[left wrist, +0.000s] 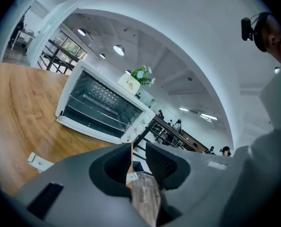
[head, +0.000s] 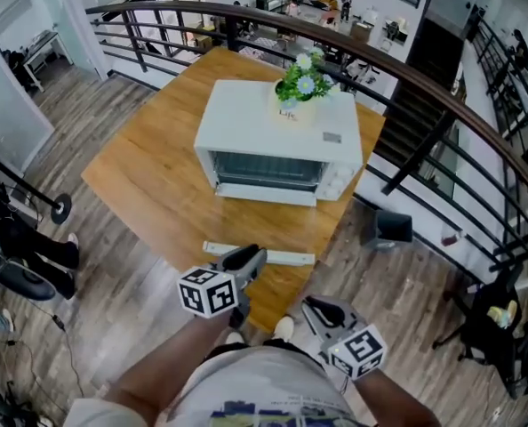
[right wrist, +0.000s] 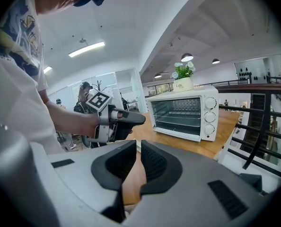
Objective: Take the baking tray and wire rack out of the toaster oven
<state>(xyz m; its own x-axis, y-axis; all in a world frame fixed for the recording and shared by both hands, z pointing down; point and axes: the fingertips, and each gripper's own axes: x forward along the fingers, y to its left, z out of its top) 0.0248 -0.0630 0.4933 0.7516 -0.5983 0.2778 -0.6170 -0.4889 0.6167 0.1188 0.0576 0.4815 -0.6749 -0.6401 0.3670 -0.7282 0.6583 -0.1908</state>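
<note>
**Position.** The oven (head: 277, 154) stands at the far middle of the counter (head: 148, 181). Its long axis runs across the head view, and its door (head: 266, 169) is shut and faces the person. Rack (right wrist: 178, 119) bars show through the glass. The tray cannot be made out separately and is judged to be inside.

**Claws.** The left claw (head: 251, 258) is over the counter's near edge and points at the door. Its jaws are narrow, with nothing between them. The right claw (head: 322, 314) is off the counter's near corner, above the floor. It is also narrow and empty. Both are well apart from the oven, with the left one nearer.

**Next move (judgement).** Open the door before any extraction.

**Surroundings.** The counter is bare wood with a white strip (head: 282, 257) near its front edge. A plant pot (head: 298, 105) sits on the oven top. A railing (head: 424, 87) curves behind the counter, and open office space lies beyond it.
</note>
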